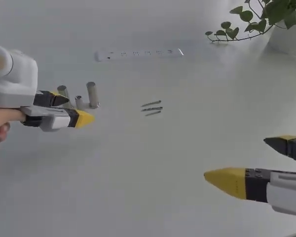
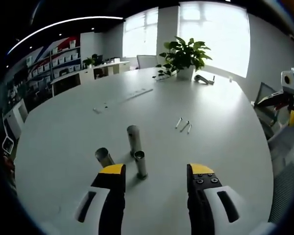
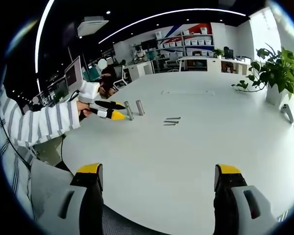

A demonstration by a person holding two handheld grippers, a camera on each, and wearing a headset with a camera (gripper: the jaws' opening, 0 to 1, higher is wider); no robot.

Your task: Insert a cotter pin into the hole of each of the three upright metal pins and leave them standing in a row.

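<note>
— While the left gripper (image 1: 79, 109) hangs low over the white table (image 1: 163, 197), where do the three metal pins (image 1: 92, 94) stand?

— Upright in a tight cluster just ahead of its yellow tips, closer to a triangle than a row. The left gripper view shows the tallest pin farthest off and two shorter ones nearer the jaws. One of these stands close before the jaw on that view's left.

— Is that gripper gripping anything?

— No. Its jaws are spread wide with nothing between them. A hand (image 1: 0, 123) holds it at the head view's left edge.

— And the cotter pins (image 1: 152, 108)?

— Three of them lie flat on the table, side by side. In the head view they are to the right of the metal pins and apart from them. Neither gripper touches them.

— What of the right gripper (image 1: 237, 158)?

— It sits at the lower right of the head view, jaws parted and empty, well apart from both sets of pins. Its own view looks across the table to the left gripper, held out from a striped sleeve (image 3: 39, 125).

— Anything else on the table?

— A white power strip (image 1: 138, 53) lies beyond the pins. A potted plant (image 1: 266, 15) trails leaves at the far right.
</note>
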